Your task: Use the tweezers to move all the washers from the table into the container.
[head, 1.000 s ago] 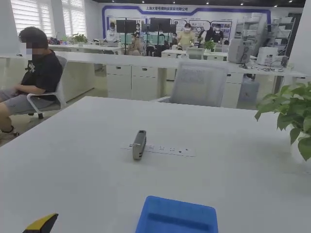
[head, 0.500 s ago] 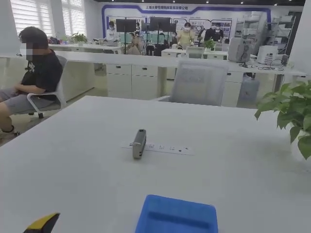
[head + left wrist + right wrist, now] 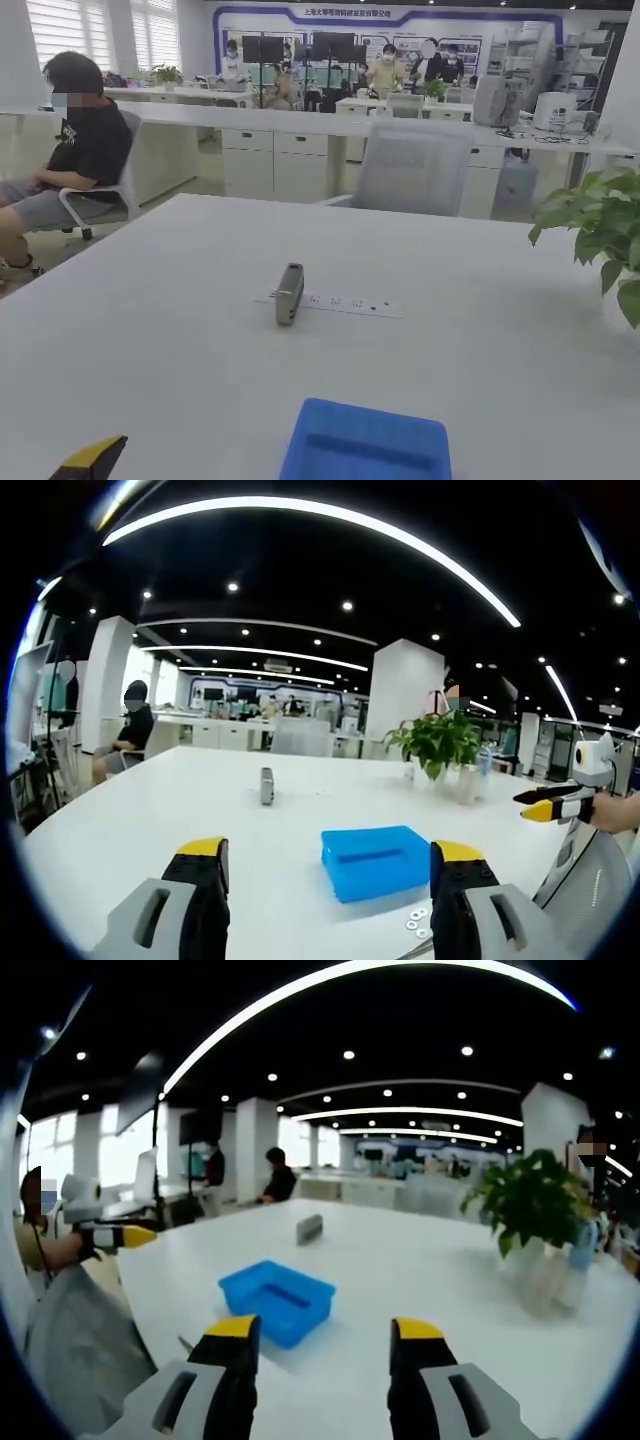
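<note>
Washers (image 3: 415, 920) are seen lying flat on the white counter (image 3: 150, 810), just inside the right-hand jaw of the left claw (image 3: 330, 850) and close to the near corner of the blue container (image 3: 375, 860), which sits straight ahead of that claw, between its jaws. Both claws are held wide open and empty. The right claw (image 3: 325, 1330) is likewise poised above the counter, with the container ahead and slightly to its left. This is judged a ready stance, since no tweezers are in either grip. A thin dark sliver (image 3: 184, 1344) left of the right claw's left jaw may be the tweezers, but this cannot be told. The container's long axis is laid across the left claw's line of sight, and its open top faces up so that washers can be dropped in. Being round, the washers point no particular way.
</note>
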